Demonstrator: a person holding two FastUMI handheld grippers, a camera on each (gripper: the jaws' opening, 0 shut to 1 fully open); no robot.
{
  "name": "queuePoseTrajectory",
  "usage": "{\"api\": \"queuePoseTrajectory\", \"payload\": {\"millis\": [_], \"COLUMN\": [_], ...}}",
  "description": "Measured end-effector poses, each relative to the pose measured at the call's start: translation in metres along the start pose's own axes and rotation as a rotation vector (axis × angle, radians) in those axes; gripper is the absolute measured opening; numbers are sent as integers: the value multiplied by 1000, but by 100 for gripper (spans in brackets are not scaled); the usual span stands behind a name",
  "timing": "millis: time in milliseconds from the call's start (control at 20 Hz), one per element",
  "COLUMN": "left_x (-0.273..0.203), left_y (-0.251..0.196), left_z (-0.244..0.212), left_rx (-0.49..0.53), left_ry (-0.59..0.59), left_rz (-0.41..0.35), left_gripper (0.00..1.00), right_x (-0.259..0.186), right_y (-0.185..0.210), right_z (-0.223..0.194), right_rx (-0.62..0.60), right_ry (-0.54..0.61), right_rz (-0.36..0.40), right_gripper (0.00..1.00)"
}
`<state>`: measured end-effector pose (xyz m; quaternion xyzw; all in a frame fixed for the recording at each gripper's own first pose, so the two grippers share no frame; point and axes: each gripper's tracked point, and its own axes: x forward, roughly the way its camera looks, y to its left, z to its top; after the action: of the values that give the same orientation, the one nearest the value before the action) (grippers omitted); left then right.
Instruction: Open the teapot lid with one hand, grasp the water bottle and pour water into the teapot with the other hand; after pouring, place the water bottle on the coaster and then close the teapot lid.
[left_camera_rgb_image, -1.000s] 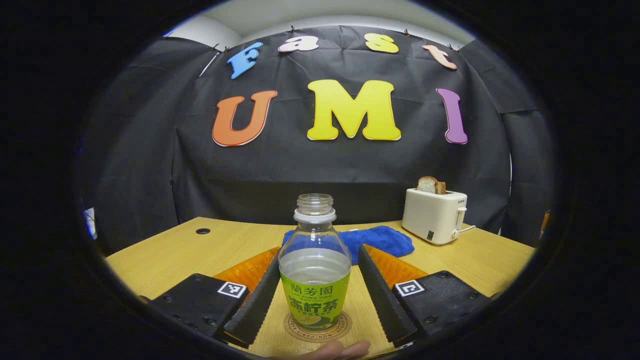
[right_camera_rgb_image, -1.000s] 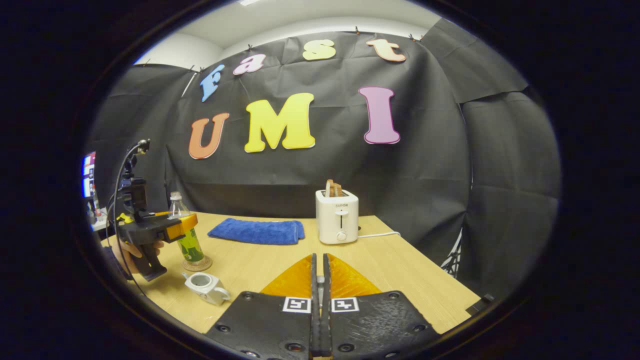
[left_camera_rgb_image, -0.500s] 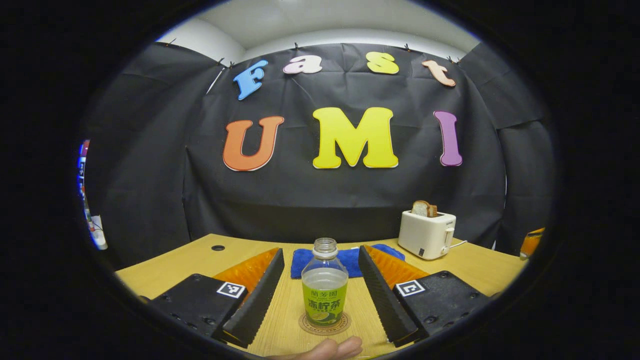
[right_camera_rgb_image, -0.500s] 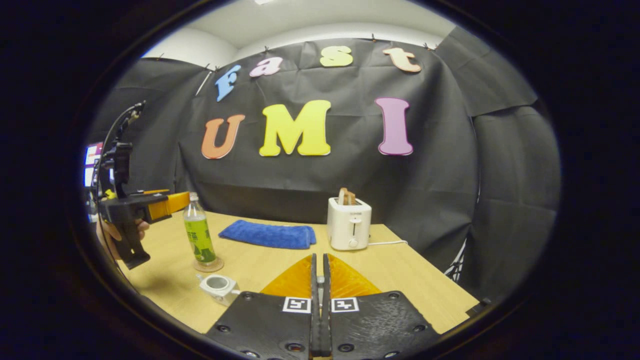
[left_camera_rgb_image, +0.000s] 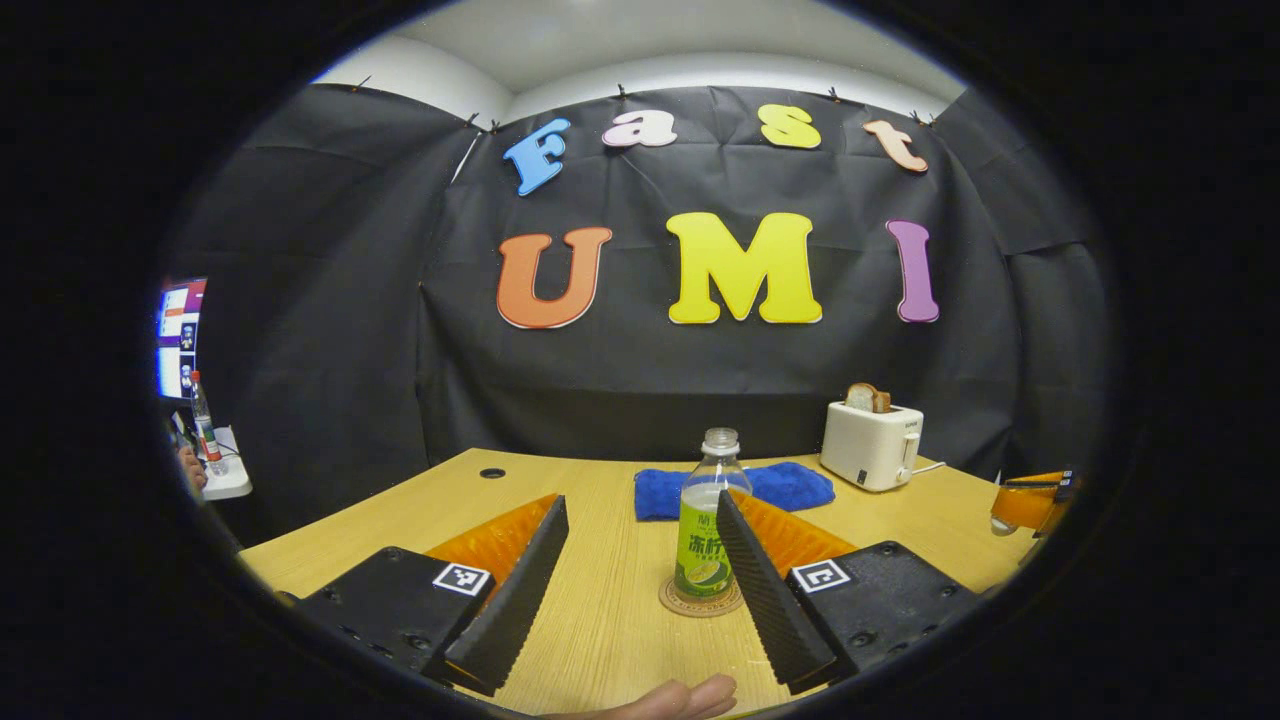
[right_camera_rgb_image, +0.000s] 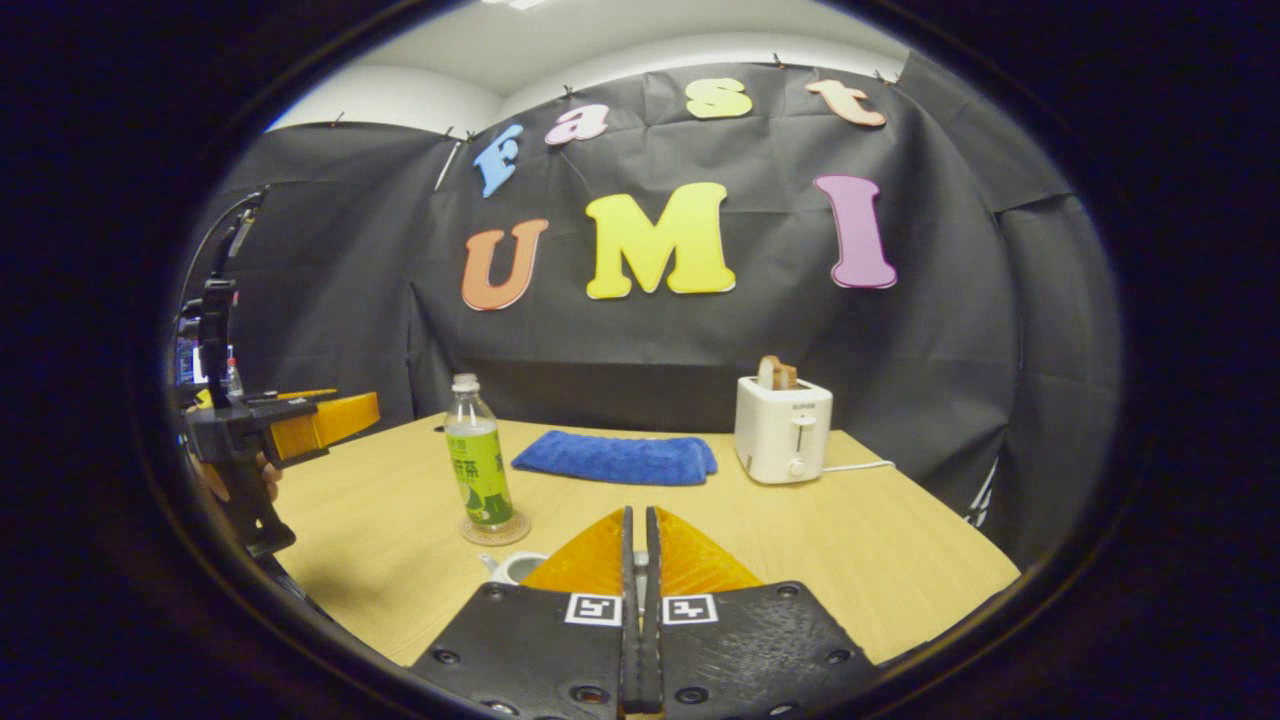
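The table (left_camera_rgb_image: 600, 620) is a light wood surface set against the black cloth wall, with a round cable hole (left_camera_rgb_image: 491, 473) near its far left corner. At the rear of the table a folded blue towel (right_camera_rgb_image: 612, 458) lies flat, and just to its right stands a white toaster (right_camera_rgb_image: 783, 430) with slices of bread (right_camera_rgb_image: 776, 373) standing up out of its slots and a white cord trailing to the right. The water bottle (left_camera_rgb_image: 703, 520) stands upright on the round coaster (left_camera_rgb_image: 690, 603); it has no cap, carries a green label, and is partly filled with clear liquid. In the left gripper view the left gripper (left_camera_rgb_image: 640, 590) sits low over the table with its jaws spread wide and nothing between them; the bottle stands beyond the fingers, partly hidden behind the right-hand finger (left_camera_rgb_image: 760, 590), and free of contact. A fingertip of the holding hand (left_camera_rgb_image: 670, 700) shows at the bottom edge. In the right gripper view the same gripper (right_camera_rgb_image: 300, 425) appears at the far left, held by a hand, well apart from the bottle. The right gripper (right_camera_rgb_image: 640, 600) has its two fingers pressed together; whether anything is pinched at the tips cannot be determined. The teapot (right_camera_rgb_image: 515, 566) is a small white vessel on the table just in front of the coaster, largely hidden behind the right gripper's fingers, with its opening visible and uncovered.
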<state>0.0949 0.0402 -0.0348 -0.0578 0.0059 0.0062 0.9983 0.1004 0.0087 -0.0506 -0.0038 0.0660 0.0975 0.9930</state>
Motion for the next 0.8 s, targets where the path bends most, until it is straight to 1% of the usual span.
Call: {"api": "queuePoseTrajectory", "payload": {"millis": [50,250,500,600,800], "left_x": [-4,-21,-38,-43,-45], "left_y": [2,16,5,6,9], "left_z": [-4,-23,-20,-9,-3], "left_rx": [-7,13,32,27,-1], "left_ry": [2,22,26,2,-5], "left_rz": [-3,30,-25,-29,-45], "left_gripper": [93,94,93,93,93], "right_x": [2,19,38,45,59], "right_y": [8,38,63,69,73], "right_z": [4,5,-6,-14,-37], "right_rx": [2,29,56,61,57], "right_ry": [-17,-48,-49,-44,-1], "right_rz": [18,96,158,169,153], "right_gripper": [0,0,1,0,0]}}
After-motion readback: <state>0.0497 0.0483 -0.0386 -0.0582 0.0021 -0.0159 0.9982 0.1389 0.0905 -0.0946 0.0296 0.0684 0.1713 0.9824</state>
